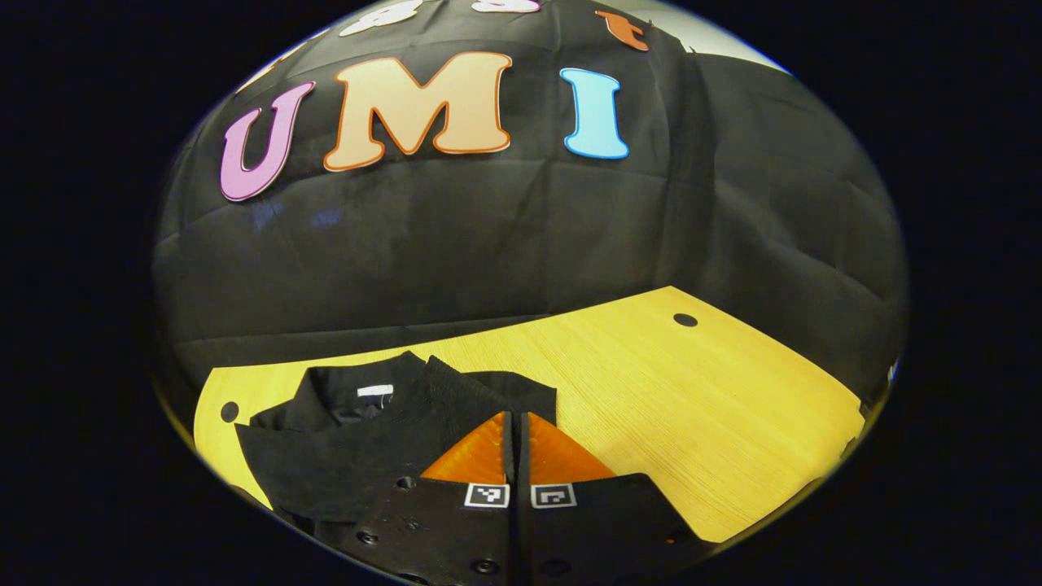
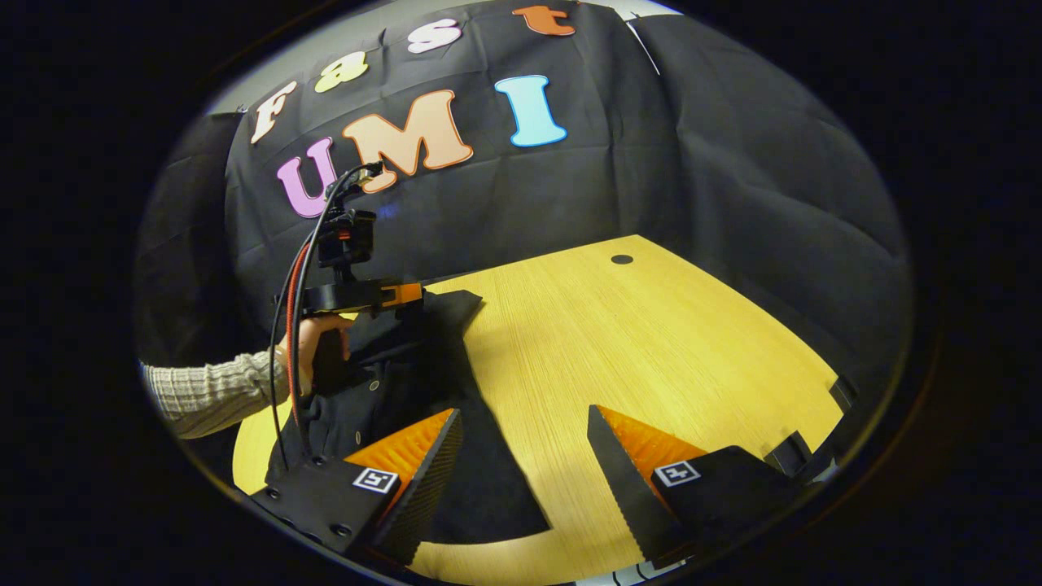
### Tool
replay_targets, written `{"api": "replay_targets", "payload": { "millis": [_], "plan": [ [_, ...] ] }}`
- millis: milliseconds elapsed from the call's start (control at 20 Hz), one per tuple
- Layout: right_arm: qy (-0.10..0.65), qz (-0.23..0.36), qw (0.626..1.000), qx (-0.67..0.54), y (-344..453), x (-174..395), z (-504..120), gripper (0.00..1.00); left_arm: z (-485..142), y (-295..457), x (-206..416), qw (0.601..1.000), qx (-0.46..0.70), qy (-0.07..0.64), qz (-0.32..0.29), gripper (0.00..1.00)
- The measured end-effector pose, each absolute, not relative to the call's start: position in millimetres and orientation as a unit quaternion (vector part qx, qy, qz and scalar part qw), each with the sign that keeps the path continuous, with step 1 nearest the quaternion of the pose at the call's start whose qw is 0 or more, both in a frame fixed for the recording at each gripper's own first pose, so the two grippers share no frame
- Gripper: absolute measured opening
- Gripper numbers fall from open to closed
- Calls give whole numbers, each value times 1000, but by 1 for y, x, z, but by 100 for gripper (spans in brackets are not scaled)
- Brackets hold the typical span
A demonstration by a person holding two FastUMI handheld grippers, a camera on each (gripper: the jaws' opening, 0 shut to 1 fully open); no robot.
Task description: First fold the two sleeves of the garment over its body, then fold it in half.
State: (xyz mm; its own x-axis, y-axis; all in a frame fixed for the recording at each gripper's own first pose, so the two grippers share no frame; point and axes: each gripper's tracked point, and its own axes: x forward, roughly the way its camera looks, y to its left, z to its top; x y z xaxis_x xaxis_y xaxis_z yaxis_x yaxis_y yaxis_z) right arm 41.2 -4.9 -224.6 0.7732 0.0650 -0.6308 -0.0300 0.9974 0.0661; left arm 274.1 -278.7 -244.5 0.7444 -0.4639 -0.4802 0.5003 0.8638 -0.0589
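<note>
Black garment [image 1: 383,439] lies on the yellow wooden table [image 1: 692,407], toward the table's left end as the left gripper view has it, collar side with a small white label [image 1: 375,391] nearest the black cloth wall [image 1: 488,244]. One flap of cloth lies folded across the body in that view. Left gripper [image 1: 516,443] sits low over the garment's right edge, fingers pressed together with no gap between them; whether any cloth is pinched there cannot be told, since the tips meet right at the fabric's border. From the right gripper view the same left gripper [image 2: 404,295] shows farther off, held level above the far part of the garment [image 2: 423,366], with a hand [image 2: 313,338] on its grip, a ribbed light sleeve [image 2: 207,391] behind it and cables [image 2: 297,277] looping up from the unit. Right gripper [image 2: 525,443] hangs wide apart, grasping nothing; one finger over the garment's near hem, the other over bare table. Dark round hole [image 2: 622,259] in the tabletop near the far edge.
</note>
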Motion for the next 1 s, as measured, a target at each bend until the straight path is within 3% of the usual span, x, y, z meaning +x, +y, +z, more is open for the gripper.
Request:
{"api": "replay_targets", "payload": {
  "millis": [50, 100, 150, 250, 300, 350, 400, 450, 550, 600, 650, 700, 750, 850, 900, 1000],
  "plan": [
    [337, 25, 941, 25, -6, 39, -226, 98, -250, -281, 275, 932, 37, 251, -258, 0],
    [338, 24, 940, 23, -7, 38, -227, 94, -254, -282, 278, 933, 40, 252, -253, 0],
    [340, 24, 940, 23, -8, 36, -228, 98, -259, -282, 280, 933, 45, 256, -248, 0],
    [340, 26, 940, 28, -7, 34, -228, 98, -264, -290, 276, 929, 46, 265, -254, 0],
    [341, 26, 939, 31, -8, 33, -229, 98, -268, -293, 273, 926, 51, 275, -254, 7],
    [343, 27, 938, 33, -7, 30, -232, 98, -268, -296, 266, 922, 56, 280, -260, 17],
    [345, 29, 938, 33, -7, 29, -233, 93, -267, -302, 265, 919, 59, 280, -270, 33],
    [347, 30, 937, 33, -5, 28, -235, 98, -265, -310, 260, 918, 60, 277, -278, 49],
    [349, 35, 936, 32, -5, 26, -237, 94, -257, -321, 257, 917, 59, 263, -293, 81],
    [351, 38, 935, 31, -4, 25, -238, 98, -250, -324, 256, 919, 59, 253, -296, 85],
    [351, 42, 935, 31, -3, 24, -238, 94, -243, -322, 258, 924, 65, 241, -290, 87],
    [352, 46, 934, 30, -2, 25, -239, 98, -232, -321, 261, 928, 70, 231, -284, 95],
    [354, 49, 933, 29, -2, 23, -240, 98, -226, -317, 260, 932, 75, 221, -279, 97],
    [356, 59, 932, 27, -1, 22, -241, 98, -204, -312, 255, 937, 76, 202, -273, 97],
    [357, 65, 931, 25, -1, 21, -241, 94, -191, -307, 251, 940, 72, 192, -272, 97],
    [359, 77, 930, 21, 0, 20, -244, 98, -164, -289, 241, 948, 61, 167, -262, 95]
  ]
}}
